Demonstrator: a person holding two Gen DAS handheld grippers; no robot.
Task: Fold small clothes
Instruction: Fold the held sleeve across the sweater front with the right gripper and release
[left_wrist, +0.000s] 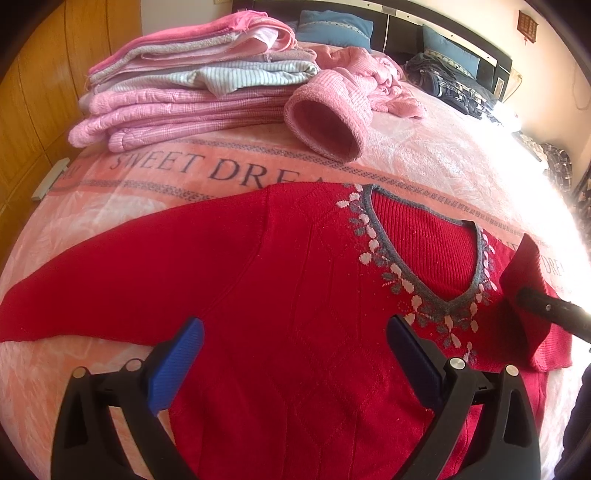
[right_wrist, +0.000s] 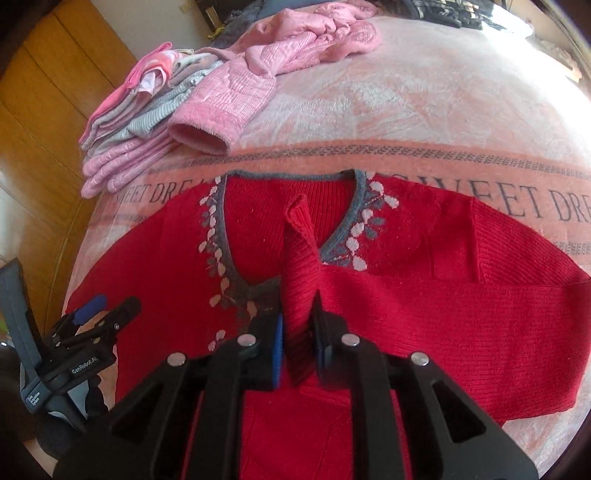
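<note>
— How's the red sweater (left_wrist: 280, 266) lying?
— Flat on the pink blanket (left_wrist: 424, 155), neckline far, sleeves spanning left to right.
— The grippers?
— Left gripper (left_wrist: 295, 339) hovers with jaws wide, empty; right gripper (right_wrist: 298, 332) has pinched the right sleeve's cuff (right_wrist: 300, 236), folded across the chest

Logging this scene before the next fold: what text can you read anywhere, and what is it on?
"SWEET DRE", cut off by the red sweater: printed on the pink blanket.
"WEET DRE", same print repeated: blanket, right wrist view.
"GenRobot.AI": body of the left claw.
Small label on its grey handle: too blurred.
</note>
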